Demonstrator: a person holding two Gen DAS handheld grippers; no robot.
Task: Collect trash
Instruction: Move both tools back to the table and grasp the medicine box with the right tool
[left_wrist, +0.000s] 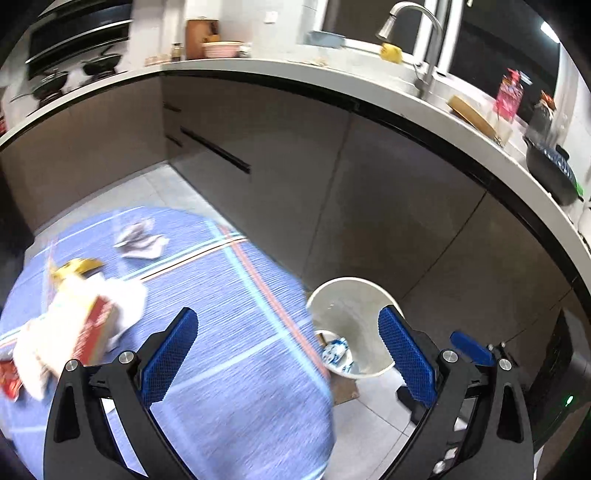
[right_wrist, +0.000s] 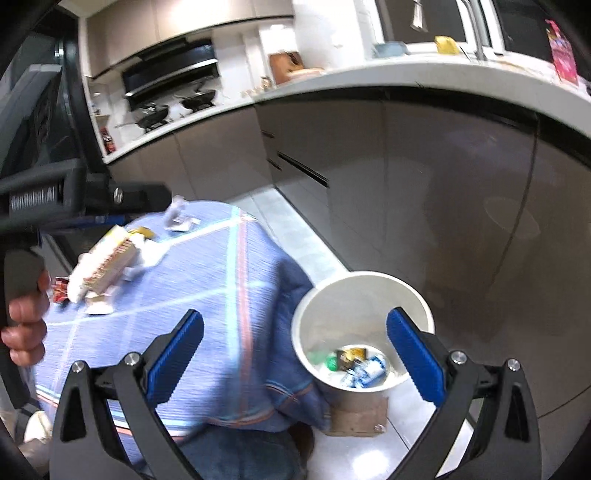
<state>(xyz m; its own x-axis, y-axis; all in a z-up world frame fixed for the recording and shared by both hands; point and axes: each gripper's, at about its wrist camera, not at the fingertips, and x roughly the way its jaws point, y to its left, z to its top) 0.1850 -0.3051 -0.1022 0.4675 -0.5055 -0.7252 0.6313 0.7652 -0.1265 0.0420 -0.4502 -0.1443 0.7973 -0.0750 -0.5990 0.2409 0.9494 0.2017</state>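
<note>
Blurred lettering on left claw (right_wrist: 85, 199) body; nothing legible elsewhere.

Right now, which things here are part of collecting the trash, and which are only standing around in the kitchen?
For the job:
- white bin, wrappers already inside
- flattened carton on the blue cloth
- crumpled paper
- red wrapper

Just standing around:
- faucet
- pans on the stove
- black wok
- pink bowl

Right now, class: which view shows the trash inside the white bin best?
The right wrist view: it looks straight down into the bin, showing the wrappers on its bottom. The left wrist view catches only part of the wrappers, cut off by the tablecloth.
</note>
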